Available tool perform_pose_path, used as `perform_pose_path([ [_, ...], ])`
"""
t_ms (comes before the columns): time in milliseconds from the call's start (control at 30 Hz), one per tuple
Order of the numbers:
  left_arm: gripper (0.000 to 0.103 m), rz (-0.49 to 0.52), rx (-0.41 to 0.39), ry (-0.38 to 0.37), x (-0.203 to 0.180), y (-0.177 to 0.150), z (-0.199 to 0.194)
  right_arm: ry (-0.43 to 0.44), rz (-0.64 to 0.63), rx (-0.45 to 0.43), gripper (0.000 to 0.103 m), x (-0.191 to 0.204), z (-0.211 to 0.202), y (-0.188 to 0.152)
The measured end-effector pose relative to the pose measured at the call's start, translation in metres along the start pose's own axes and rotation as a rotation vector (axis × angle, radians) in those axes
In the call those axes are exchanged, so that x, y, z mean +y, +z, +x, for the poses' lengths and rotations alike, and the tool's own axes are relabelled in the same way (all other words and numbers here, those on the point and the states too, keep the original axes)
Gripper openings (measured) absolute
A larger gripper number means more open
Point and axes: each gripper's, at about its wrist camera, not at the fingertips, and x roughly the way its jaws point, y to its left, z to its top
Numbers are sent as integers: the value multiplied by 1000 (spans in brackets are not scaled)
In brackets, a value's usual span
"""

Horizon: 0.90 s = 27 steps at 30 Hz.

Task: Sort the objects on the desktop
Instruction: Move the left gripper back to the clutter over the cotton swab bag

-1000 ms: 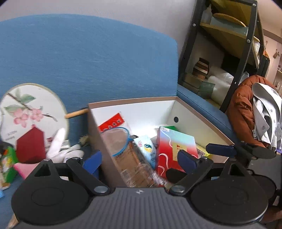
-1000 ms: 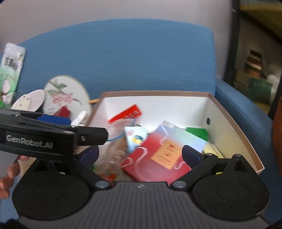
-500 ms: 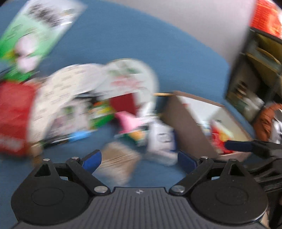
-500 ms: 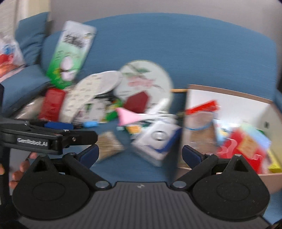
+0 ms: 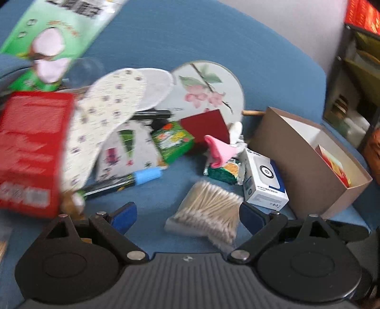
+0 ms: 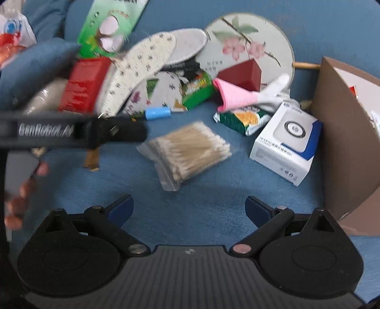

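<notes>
Cotton swabs in crinkled clear bag, glossy white box beside, both grippers spread empty.

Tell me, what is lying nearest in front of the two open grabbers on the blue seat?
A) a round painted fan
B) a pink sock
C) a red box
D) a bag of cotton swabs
D: the clear bag of cotton swabs lies on the seat closest to both grabbers.

Bkgd: blue fabric sofa, woven upholstery, curved backrest; seat fills right wrist view too. Plain pale wall behind, upper right. Dark metal shelving unit at right edge w/ blurred contents. Soft, even light.
</notes>
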Motion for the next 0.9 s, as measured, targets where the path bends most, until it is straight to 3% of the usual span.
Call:
perform_pose_path([
  [167, 94, 5, 17, -23, 3, 2, 29, -3, 7, -14, 98, -5, 19, 1],
  [400, 89, -50, 21, -55, 6, 6, 47, -12, -5, -103, 98, -5, 37, -1],
  [567, 72, -33, 56, -86, 5, 2, 57, -31, -20, -125, 95, -3, 48, 9],
  [633, 70, -25, 43, -89, 5, 0, 56, -41, -16, -131, 88, -4, 50, 12],
  [733, 57, -45, 56, -118, 8, 0, 55, -51, -25, -134, 83, -1, 51, 15],
  [900, 38, -46, 61, -135, 5, 0, 53, -49, -49, -142, 57, 4, 49, 14],
])
